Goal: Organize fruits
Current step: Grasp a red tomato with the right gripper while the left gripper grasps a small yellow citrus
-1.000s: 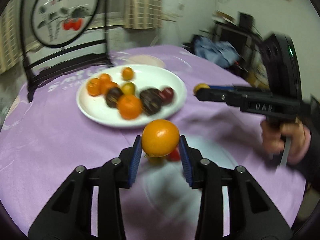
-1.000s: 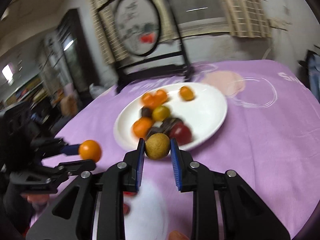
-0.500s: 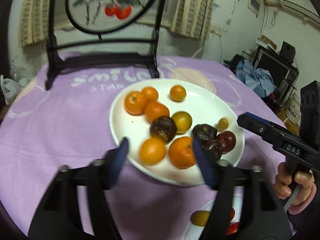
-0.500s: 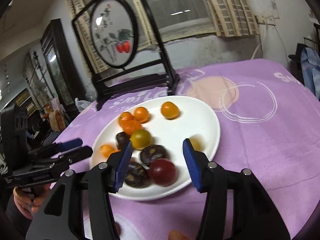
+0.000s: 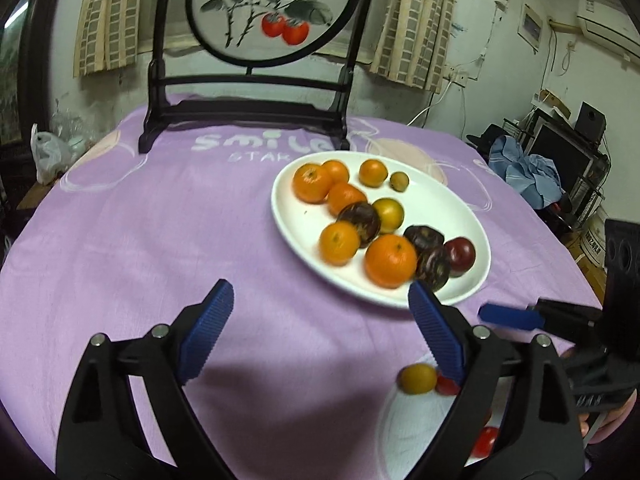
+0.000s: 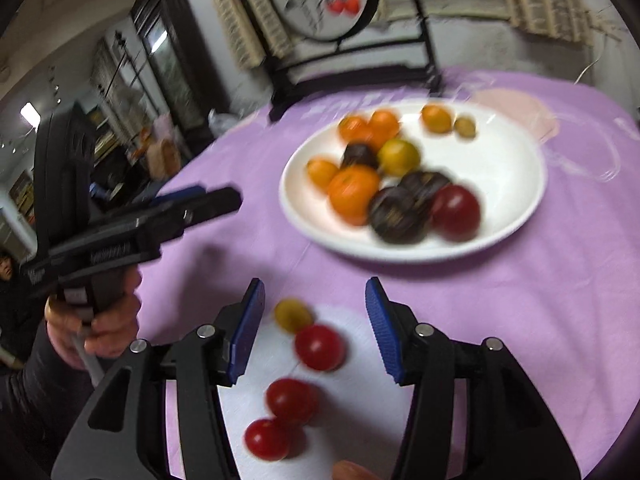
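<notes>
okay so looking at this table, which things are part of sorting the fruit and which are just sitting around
Part of the job:
white plate of fruit
small yellow fruit
red tomatoes
left gripper, open
right gripper, open

Just sitting around:
painted screen
plastic bag
blue cloth

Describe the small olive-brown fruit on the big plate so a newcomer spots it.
Start at the white plate on the purple tablecloth. At its far edge, beside an orange fruit, lies the olive-brown fruit: the smallest there, dull, touching nothing.

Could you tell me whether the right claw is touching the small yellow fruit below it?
Apart: the right wrist view shows the right claw open, with the yellow fruit lying clear of both pads.
</notes>
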